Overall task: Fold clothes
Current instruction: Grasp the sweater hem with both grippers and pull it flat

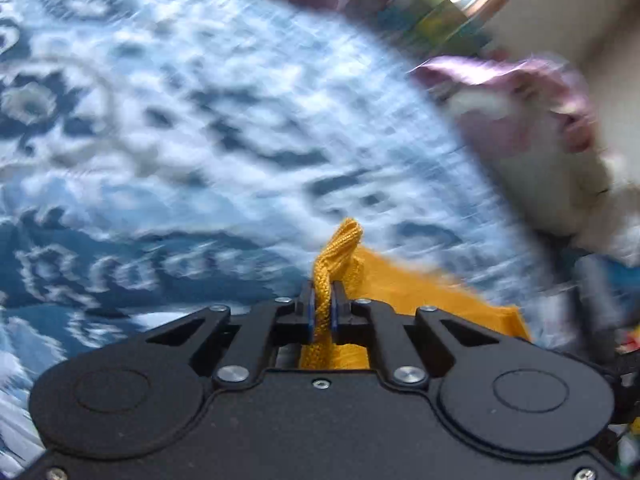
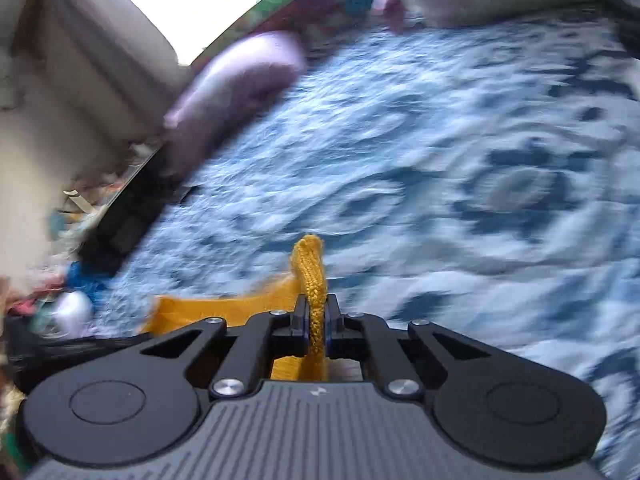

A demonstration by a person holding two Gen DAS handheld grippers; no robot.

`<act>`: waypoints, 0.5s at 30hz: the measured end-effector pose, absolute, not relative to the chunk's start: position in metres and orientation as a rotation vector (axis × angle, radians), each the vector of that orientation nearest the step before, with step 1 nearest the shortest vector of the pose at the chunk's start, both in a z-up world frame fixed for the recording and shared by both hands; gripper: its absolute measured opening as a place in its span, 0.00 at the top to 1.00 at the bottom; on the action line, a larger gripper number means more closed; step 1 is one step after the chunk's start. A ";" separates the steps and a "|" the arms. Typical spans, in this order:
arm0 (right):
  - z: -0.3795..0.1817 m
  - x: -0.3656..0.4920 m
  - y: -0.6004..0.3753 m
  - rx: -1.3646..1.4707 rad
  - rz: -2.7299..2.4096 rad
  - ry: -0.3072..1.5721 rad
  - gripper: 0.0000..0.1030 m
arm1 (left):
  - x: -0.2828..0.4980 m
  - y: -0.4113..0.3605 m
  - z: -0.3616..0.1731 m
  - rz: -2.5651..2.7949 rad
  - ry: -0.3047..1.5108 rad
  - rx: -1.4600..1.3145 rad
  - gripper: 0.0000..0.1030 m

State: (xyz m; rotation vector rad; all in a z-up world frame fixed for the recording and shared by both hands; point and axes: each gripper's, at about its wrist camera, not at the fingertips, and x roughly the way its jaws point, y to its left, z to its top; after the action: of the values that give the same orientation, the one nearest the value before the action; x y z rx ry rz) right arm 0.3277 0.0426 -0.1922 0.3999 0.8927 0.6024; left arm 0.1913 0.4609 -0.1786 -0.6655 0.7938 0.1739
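Observation:
A mustard-yellow knitted garment [image 1: 420, 292] is held by both grippers above a blue-and-white patterned bedspread [image 1: 200, 120]. My left gripper [image 1: 323, 304] is shut on a bunched edge of the garment, which sticks up between the fingers and spreads to the right. My right gripper [image 2: 317, 312] is shut on another bunched edge of the same garment [image 2: 224, 306], which stretches to the left. Both views are motion-blurred.
The bedspread also fills the right wrist view [image 2: 440, 160]. Purple pillows [image 1: 520, 92] [image 2: 232, 92] lie at the bed's edge. A cluttered area with small objects [image 2: 68, 304] sits beside the bed. A bright window [image 2: 200, 0] is behind.

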 end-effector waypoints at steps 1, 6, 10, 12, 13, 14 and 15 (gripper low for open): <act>-0.203 0.332 0.039 0.414 0.581 0.922 0.93 | 0.191 0.467 -0.183 0.177 0.794 -0.708 0.89; -0.186 0.319 0.022 0.441 0.497 0.823 0.76 | 0.172 0.474 -0.156 0.278 0.705 -0.652 0.86; -0.166 0.307 0.037 0.384 0.611 0.732 0.76 | 0.180 0.444 -0.137 0.115 0.662 -0.534 0.86; -0.169 0.309 0.060 0.295 0.661 0.759 0.78 | 0.189 0.435 -0.143 0.118 0.700 -0.490 0.86; -0.176 0.315 0.071 0.264 0.647 0.810 0.75 | 0.193 0.432 -0.147 0.132 0.726 -0.471 0.83; -0.182 0.319 0.077 0.241 0.633 0.841 0.79 | 0.198 0.429 -0.151 0.146 0.752 -0.452 0.80; -0.189 0.323 0.080 0.224 0.618 0.857 0.80 | 0.202 0.426 -0.156 0.159 0.778 -0.432 0.78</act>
State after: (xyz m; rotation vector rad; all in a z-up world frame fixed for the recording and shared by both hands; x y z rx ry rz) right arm 0.3229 0.0802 -0.1891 0.2239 0.8566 0.6180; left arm 0.2024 0.4261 -0.1557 -0.4324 0.7782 0.1595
